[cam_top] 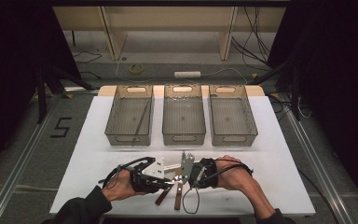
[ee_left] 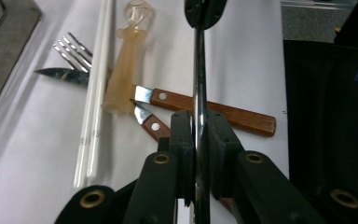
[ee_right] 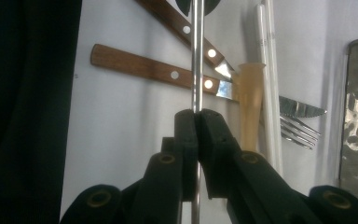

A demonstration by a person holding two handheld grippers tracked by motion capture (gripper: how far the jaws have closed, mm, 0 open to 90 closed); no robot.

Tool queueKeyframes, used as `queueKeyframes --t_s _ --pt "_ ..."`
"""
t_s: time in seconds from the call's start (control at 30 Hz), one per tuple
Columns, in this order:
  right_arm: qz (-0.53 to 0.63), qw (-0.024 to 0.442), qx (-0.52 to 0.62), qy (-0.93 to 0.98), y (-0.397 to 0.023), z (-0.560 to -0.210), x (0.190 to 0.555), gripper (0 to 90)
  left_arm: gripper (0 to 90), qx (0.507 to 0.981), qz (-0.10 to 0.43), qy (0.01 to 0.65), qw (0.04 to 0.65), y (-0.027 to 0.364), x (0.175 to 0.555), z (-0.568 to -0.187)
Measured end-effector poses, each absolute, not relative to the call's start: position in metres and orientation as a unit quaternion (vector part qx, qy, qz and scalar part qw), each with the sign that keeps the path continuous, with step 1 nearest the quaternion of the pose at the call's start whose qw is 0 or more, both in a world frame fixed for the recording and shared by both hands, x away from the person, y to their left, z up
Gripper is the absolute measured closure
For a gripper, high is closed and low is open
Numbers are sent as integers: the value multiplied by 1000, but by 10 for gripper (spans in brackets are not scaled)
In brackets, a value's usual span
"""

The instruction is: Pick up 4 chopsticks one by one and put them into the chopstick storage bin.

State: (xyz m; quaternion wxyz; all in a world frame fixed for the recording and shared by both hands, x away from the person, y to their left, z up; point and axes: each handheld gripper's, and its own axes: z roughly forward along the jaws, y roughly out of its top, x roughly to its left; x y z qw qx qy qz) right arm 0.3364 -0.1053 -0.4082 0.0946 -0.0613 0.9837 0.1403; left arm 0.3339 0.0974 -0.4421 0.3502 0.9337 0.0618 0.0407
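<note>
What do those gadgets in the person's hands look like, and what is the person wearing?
Each hand grips a black gadget: the left gripper and right gripper have two chunky black jaws with brass-coloured rivets, a pale three-cornered plate on top and a trailing black cable. Dark long sleeves cover the forearms.

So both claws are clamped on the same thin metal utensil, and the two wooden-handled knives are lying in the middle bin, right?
Not quite. Both the left claw and the right claw are clamped on the thin metal utensil, but the two wooden-handled knives lie on the white table, not in the middle bin. The left gripper view shows them flat on the tabletop.
</note>
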Motion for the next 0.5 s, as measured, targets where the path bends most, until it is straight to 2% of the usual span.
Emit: queueKeyframes --t_s 0.1,0.17,0.3,0.5 --pt "148 89 -52 983 -108 -407 337 840 831 930 41 61 360 100 334 -440" --pt "168 92 -33 981 -113 -405 339 738 832 929 47 64 361 103 335 -438" --pt "242 95 24 965 -129 -397 345 602 833 923 53 79 372 110 338 -436" --pt "324 111 111 933 -155 -403 350 462 833 916 67 108 379 118 342 -435"
